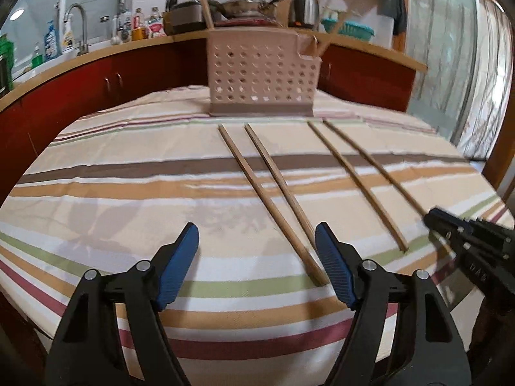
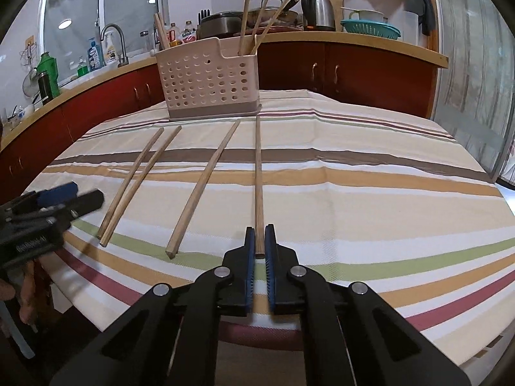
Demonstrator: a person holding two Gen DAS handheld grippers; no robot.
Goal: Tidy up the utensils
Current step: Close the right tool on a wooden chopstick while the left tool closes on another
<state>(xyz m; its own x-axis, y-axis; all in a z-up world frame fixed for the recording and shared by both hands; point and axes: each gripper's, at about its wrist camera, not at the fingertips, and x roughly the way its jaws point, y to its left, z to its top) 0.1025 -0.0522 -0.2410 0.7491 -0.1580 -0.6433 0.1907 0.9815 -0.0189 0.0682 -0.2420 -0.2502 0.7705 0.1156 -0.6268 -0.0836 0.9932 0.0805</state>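
Fingers (image 2: 249, 244) seemingly pinching rightmost chopstick's (image 2: 258, 177) near end.

The right gripper (image 1: 429, 217) is motion-blurred and cut off at the frame edge. Chopsticks' (image 2: 248, 19) lower ends are hidden inside the caddy (image 2: 209, 80)

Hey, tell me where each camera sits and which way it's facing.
Left wrist: on the left tool, open, low over the striped tablecloth, facing the utensil basket.
Right wrist: on the right tool, shut on the rightmost chopstick, facing the same way.
Both show the basket, four chopsticks and the other tool.
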